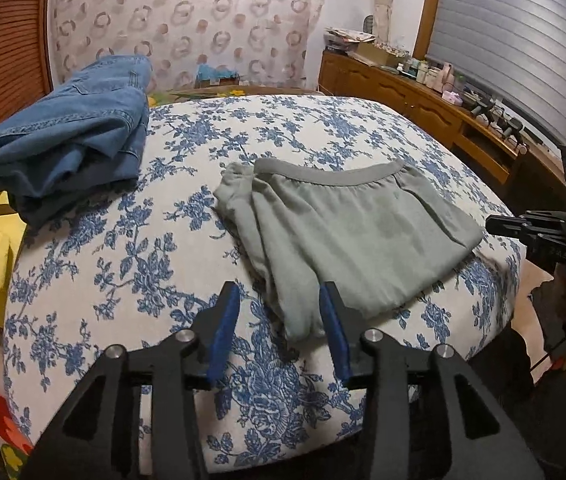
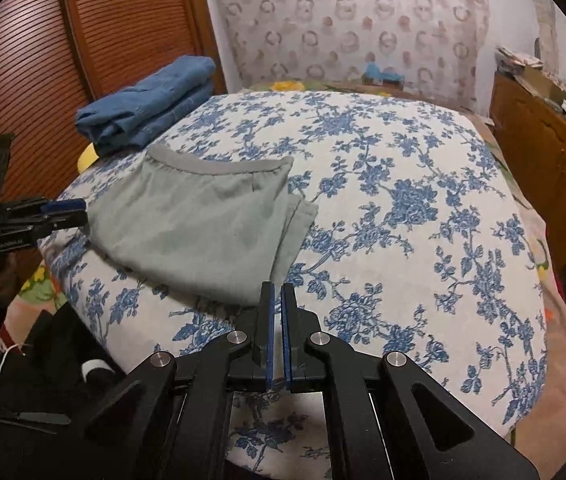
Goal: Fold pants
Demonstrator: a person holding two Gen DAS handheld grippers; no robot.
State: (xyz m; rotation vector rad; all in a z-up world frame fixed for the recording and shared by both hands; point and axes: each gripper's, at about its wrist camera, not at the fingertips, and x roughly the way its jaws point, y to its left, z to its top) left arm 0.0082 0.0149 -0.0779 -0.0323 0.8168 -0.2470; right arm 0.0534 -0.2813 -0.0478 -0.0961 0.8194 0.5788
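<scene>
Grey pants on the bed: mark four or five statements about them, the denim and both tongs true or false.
1. The grey pants lie folded on the floral bedspread. True.
2. The left tongs grip the pants. False: they stand open, pads clear of the cloth at its near edge.
3. The right tongs are closed and empty. True.
4. The folded denim sits on top of the grey pants. False: it lies apart, near the wooden shutter.
</scene>
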